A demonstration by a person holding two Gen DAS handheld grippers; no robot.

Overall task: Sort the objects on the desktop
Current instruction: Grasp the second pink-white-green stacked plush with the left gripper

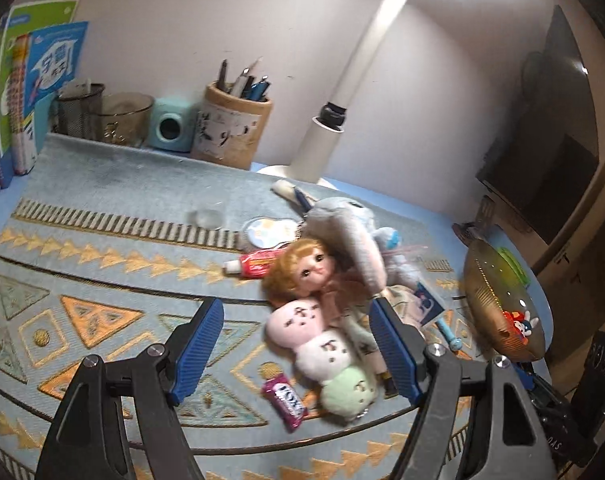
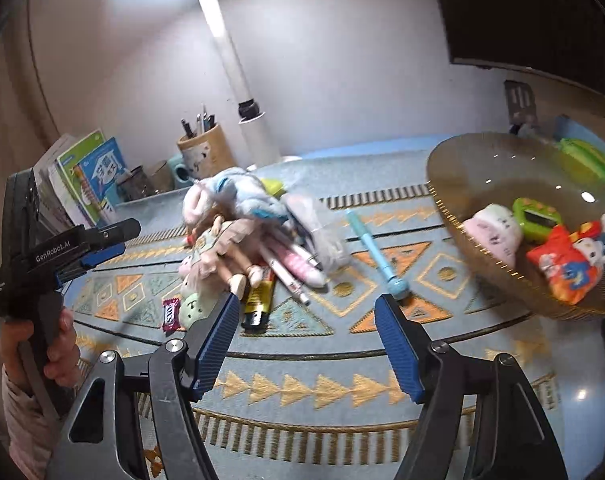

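The left gripper (image 1: 296, 314) hangs with jaws spread and empty over the three-ball pastel plush skewer (image 1: 322, 354), which lies against the blond-haired doll (image 1: 302, 270) in the pile. The right gripper (image 2: 306, 312) is likewise spread and empty. Judged next: close across the plush's narrow waist, clear of the doll's dress, then lift straight before carrying toward the amber glass bowl (image 2: 462, 168).

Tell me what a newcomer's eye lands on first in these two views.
First, the jumbled pile mid-mat: a doll lying face-up under a grey plush rabbit, with a pink, white and green plush skewer beside it. Next, the brown glass bowl at the right edge, already holding small toys. Both the left gripper and the right gripper hang open above the patterned mat.
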